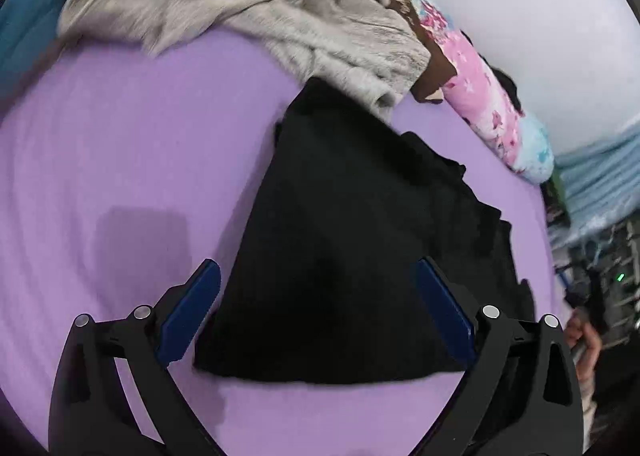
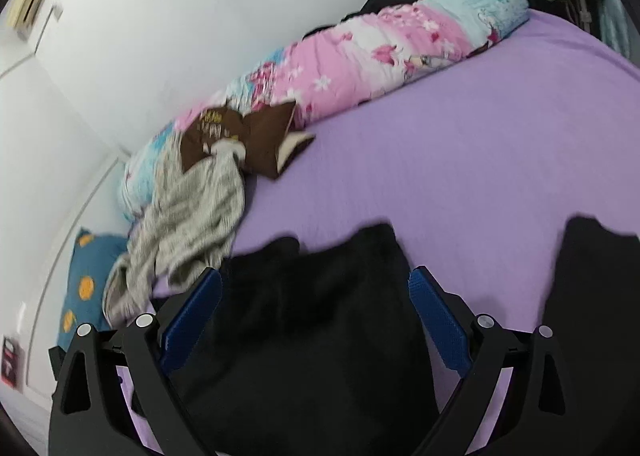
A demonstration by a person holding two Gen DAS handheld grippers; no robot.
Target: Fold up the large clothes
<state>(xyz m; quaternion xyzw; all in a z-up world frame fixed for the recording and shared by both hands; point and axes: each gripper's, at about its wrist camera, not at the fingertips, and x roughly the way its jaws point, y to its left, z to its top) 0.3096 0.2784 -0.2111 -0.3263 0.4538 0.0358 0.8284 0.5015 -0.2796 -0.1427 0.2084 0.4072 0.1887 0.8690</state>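
A black garment (image 1: 352,240) lies partly folded on the purple bed sheet (image 1: 120,144). My left gripper (image 1: 318,276) is open above its near part, its blue pads (image 1: 192,312) apart and empty. In the right wrist view the same black garment (image 2: 312,320) lies under my right gripper (image 2: 316,284), which is open and empty. Another black piece (image 2: 596,296) lies at the right; whether it joins the garment I cannot tell.
A grey garment (image 1: 248,12) lies crumpled at the far side of the bed, with a brown cloth (image 2: 256,132) beside it. A rolled pink and blue floral quilt (image 2: 380,56) lies along the white wall. A blue pillow (image 2: 86,288) sits at the bed's corner.
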